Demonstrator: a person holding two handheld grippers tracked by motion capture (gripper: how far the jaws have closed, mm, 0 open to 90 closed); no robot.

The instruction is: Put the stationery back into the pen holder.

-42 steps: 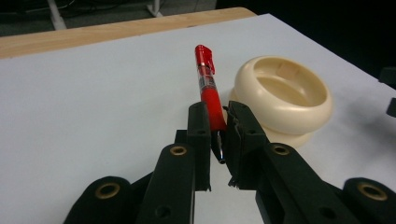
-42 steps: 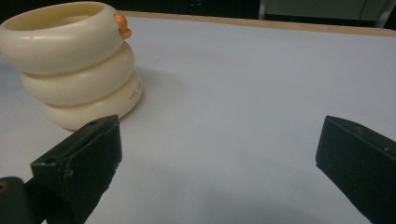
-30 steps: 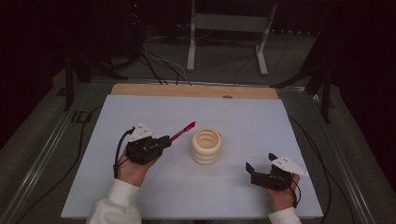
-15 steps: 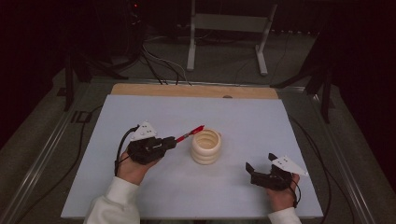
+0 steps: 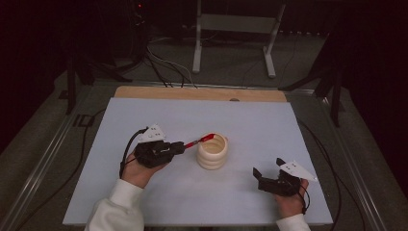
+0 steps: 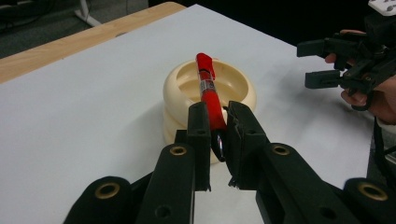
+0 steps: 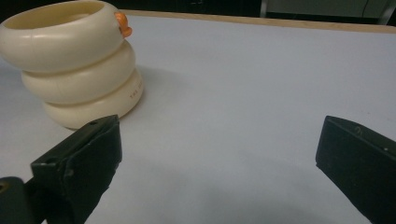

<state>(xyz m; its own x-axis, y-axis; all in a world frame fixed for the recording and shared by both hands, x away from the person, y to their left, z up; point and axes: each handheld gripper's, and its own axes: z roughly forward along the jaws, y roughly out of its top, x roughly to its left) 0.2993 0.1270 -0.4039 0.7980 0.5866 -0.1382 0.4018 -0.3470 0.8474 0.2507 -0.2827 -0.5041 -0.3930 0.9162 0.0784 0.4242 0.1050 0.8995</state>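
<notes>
Left gripper (image 6: 218, 123): fingers pinching red pen (image 6: 208, 88), tip over cream ringed pot (image 5: 212, 151) ahead. Right gripper (image 5: 262, 179): fingers spread, empty, above counter (image 5: 260, 120).

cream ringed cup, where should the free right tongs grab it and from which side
Probably pinch the cream ringed cup across the groove between its stacked bulges, coming in low from the right tongs' side. It stands upright, and its ridges should stop the open jaws slipping. The far side is busy: the left tongs hold a red pen over the rim.
</notes>
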